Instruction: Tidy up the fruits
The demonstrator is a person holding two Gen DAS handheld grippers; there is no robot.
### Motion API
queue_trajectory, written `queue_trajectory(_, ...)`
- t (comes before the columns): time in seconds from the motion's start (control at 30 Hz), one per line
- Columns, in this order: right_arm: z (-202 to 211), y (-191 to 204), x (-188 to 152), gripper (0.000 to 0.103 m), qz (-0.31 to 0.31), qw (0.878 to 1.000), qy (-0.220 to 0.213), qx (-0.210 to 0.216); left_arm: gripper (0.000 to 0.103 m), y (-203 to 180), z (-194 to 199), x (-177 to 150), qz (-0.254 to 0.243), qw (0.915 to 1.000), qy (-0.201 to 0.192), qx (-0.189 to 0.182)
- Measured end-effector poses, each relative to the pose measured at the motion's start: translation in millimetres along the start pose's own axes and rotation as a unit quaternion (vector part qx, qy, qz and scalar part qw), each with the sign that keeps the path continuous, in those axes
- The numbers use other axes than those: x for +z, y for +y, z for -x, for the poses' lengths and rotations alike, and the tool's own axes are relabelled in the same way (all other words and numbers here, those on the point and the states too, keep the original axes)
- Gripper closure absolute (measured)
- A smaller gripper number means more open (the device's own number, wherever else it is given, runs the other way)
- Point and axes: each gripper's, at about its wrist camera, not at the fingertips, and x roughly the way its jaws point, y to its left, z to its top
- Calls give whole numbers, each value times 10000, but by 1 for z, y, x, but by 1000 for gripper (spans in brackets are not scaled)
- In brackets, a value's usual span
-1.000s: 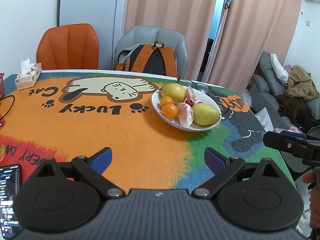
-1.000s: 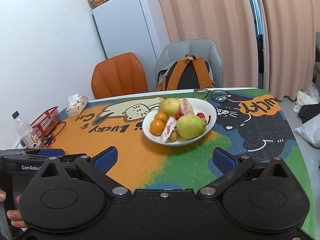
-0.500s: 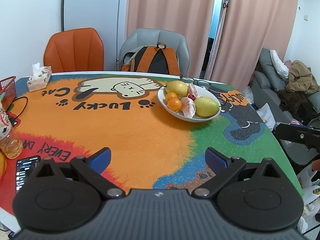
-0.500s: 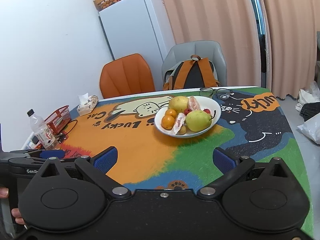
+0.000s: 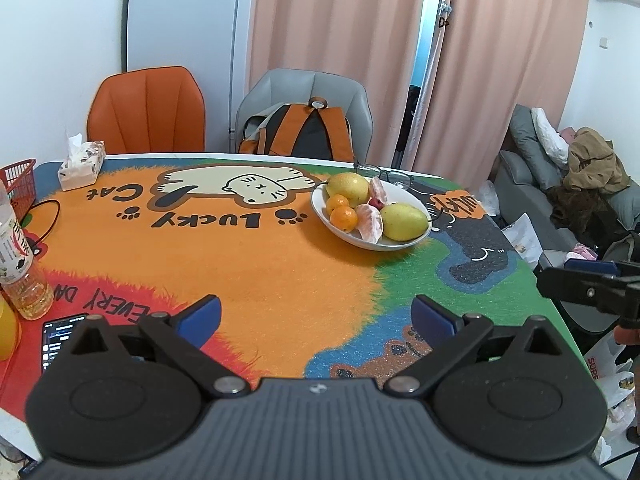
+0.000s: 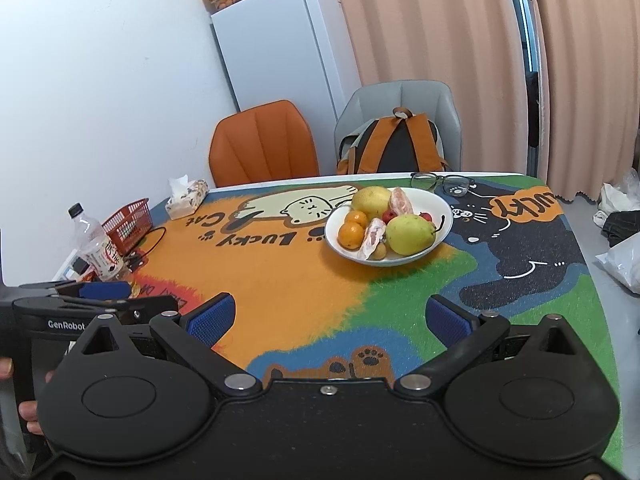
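- On the cat-print tablecloth (image 5: 260, 264), far side: white bowl (image 6: 442, 208) holds all the fruit, nothing loose beside it.
- Bowl contents: yellow pear (image 6: 410, 234) at front right, larger yellow fruit (image 5: 347, 189) at back, two oranges (image 5: 343, 216) on the left side, two peeled pomelo wedges (image 5: 370, 222), small red fruits (image 6: 426, 216) tucked between.
- Left gripper (image 5: 318, 314): blue-padded fingers spread wide, nothing between them, hovering over the near table edge, well apart from the bowl.
- Right gripper (image 6: 330, 316): same, fingers wide apart and empty, near edge, aimed at the bowl.
- Each gripper shows at the edge of the other's view; a person's fingertips (image 6: 28, 412) wrap the left handle.
- Glasses (image 6: 442, 182) lie just behind the bowl.
- Table left side: tissue pack (image 5: 82, 164), red basket (image 6: 128, 222), bottle (image 6: 98, 250), phone (image 5: 60, 332), black cable (image 5: 46, 220).
- Behind the table: orange chair (image 5: 148, 112), grey chair (image 6: 404, 100) with an orange-black backpack (image 5: 304, 132), white fridge (image 6: 288, 48).
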Motion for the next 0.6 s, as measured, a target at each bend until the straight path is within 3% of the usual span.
queue_trajectory(0.6,1,4,-3,0,39,10000,57,-3,2,2,2,0,31,10000,3,8)
